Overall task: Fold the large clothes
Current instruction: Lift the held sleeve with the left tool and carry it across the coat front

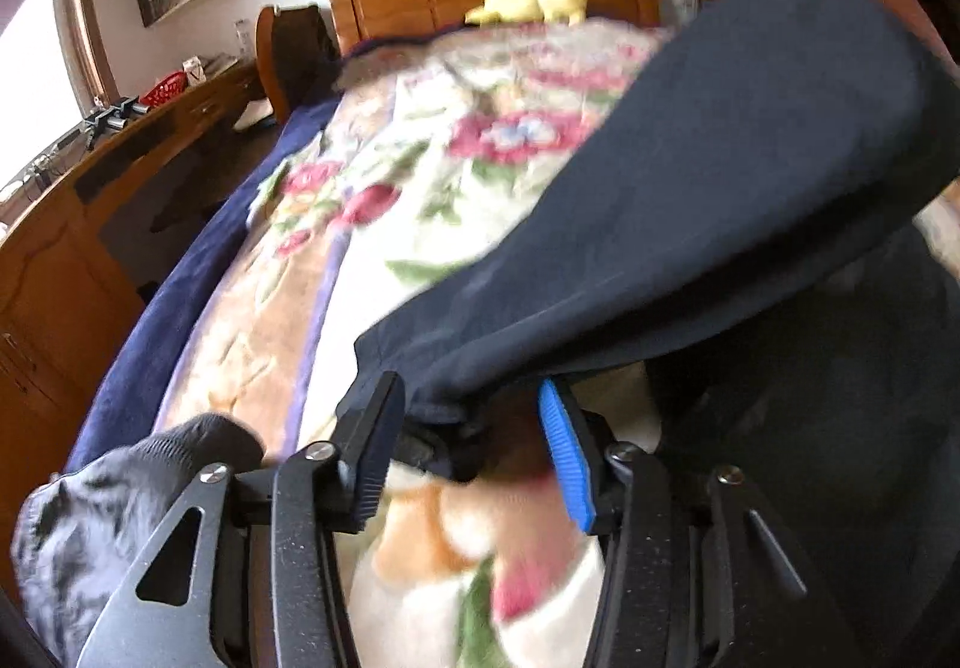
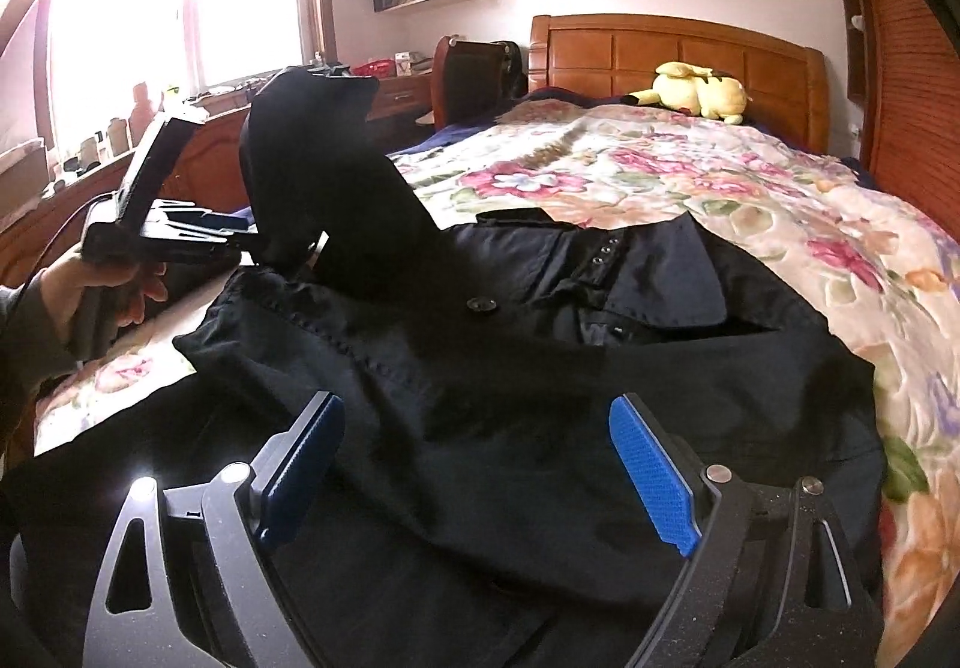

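Observation:
A dark navy jacket [image 2: 540, 368] lies spread on the floral bedspread [image 2: 690, 170]. Its sleeve [image 1: 690, 200] rises in an arc off the bed. In the left wrist view the sleeve cuff [image 1: 444, 422] sits between the fingers of my left gripper [image 1: 468, 452], whose jaws stand wide apart; the view is blurred. The left gripper also shows in the right wrist view [image 2: 198, 230] at the left, at the raised sleeve [image 2: 324, 176]. My right gripper [image 2: 480, 464] is open and empty, low over the jacket's body near the hem.
A wooden headboard [image 2: 678, 50] with a yellow plush toy [image 2: 702, 92] stands at the far end. A wooden desk [image 1: 90, 224] with clutter runs along the left. A chair [image 2: 474, 74] stands beside the bed. A wardrobe [image 2: 900, 86] is at the right.

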A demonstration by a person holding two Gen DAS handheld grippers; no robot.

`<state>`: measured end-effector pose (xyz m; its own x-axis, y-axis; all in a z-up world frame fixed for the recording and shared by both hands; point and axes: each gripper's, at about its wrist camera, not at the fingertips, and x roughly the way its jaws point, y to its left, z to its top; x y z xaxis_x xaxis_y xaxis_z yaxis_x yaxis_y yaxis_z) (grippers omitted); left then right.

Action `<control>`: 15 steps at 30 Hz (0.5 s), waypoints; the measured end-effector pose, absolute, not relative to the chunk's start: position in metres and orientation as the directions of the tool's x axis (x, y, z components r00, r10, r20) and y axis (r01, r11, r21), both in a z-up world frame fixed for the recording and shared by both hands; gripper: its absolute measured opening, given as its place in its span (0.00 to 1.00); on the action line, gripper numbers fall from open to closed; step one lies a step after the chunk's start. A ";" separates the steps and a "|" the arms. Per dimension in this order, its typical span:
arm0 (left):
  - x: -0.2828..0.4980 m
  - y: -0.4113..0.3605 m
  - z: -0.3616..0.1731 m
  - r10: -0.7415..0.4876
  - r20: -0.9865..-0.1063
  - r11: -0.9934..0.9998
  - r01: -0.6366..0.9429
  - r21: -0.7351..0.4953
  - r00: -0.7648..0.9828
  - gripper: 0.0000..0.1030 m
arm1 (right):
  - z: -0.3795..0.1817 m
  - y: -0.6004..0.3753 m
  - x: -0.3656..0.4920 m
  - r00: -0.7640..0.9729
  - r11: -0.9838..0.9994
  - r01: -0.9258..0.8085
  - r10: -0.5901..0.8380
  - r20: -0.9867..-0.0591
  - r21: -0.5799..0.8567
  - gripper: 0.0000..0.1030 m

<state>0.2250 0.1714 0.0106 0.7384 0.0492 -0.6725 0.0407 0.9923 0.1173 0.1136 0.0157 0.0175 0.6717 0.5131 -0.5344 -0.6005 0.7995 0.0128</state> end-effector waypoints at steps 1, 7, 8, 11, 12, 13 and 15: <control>0.226 0.172 0.013 0.031 -0.683 0.994 0.048 0.095 0.729 0.07 | 0.017 0.016 0.114 0.672 0.800 -0.600 0.513 -0.534 0.014 0.88; 0.204 0.158 0.043 0.010 -0.666 0.987 0.098 0.125 0.746 0.00 | 0.017 0.016 0.114 0.670 0.799 -0.601 0.515 -0.535 0.017 0.88; 0.198 0.155 0.050 0.007 -0.658 0.986 0.105 0.130 0.753 0.00 | 0.018 0.016 0.113 0.673 0.800 -0.600 0.515 -0.531 0.015 0.88; 0.180 0.141 0.076 0.002 -0.621 0.974 0.140 0.179 0.784 0.00 | 0.019 0.016 0.111 0.687 0.804 -0.595 0.508 -0.520 0.000 0.88; 0.176 0.136 0.084 0.001 -0.610 0.969 0.150 0.197 0.792 0.00 | 0.020 0.014 0.110 0.691 0.808 -0.590 0.506 -0.516 0.003 0.88; 0.175 0.133 0.087 0.013 -0.604 0.966 0.145 0.213 0.797 0.01 | 0.021 0.013 0.110 0.693 0.811 -0.586 0.508 -0.512 0.012 0.88; 0.178 0.130 0.089 0.028 -0.612 0.963 0.143 0.228 0.790 0.18 | 0.021 0.009 0.108 0.687 0.807 -0.588 0.528 -0.499 0.044 0.88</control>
